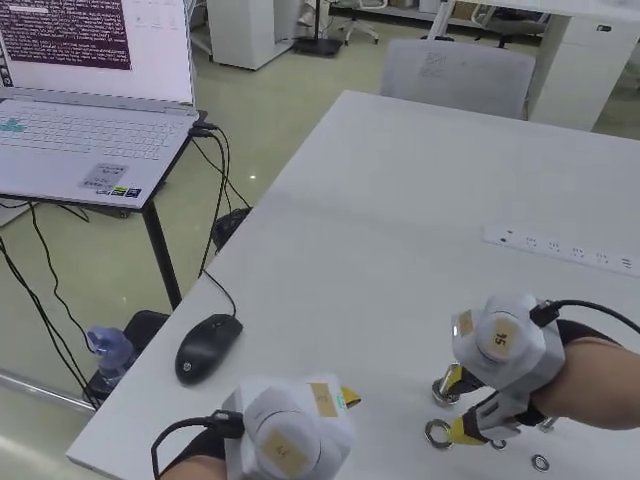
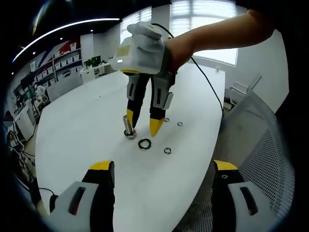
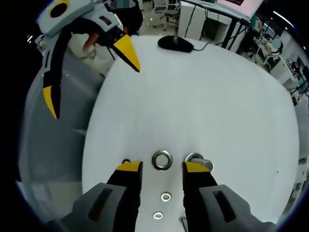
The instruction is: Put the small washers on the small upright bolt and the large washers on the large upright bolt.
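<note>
An upright bolt (image 1: 445,392) (image 2: 129,126) (image 3: 197,160) stands on the white table (image 1: 400,230). A large washer (image 1: 437,433) (image 2: 144,143) (image 3: 162,160) lies flat beside it. My right gripper (image 1: 458,405) (image 2: 143,122) (image 3: 162,167) points down, open; the large washer lies just ahead between its yellow tips and the bolt is at one tip. Small washers (image 2: 167,150) (image 3: 166,196) (image 1: 540,462) lie loose nearby. My left gripper (image 1: 330,400) (image 2: 162,166) (image 3: 89,77) is held open and empty near the table's front edge, facing the right one.
A black mouse (image 1: 208,345) (image 3: 176,43) with its cable sits near the table's left edge. A white power strip (image 1: 560,248) lies at the far right. A laptop (image 1: 90,130) stands on a side stand to the left, a grey chair (image 1: 455,75) beyond the table.
</note>
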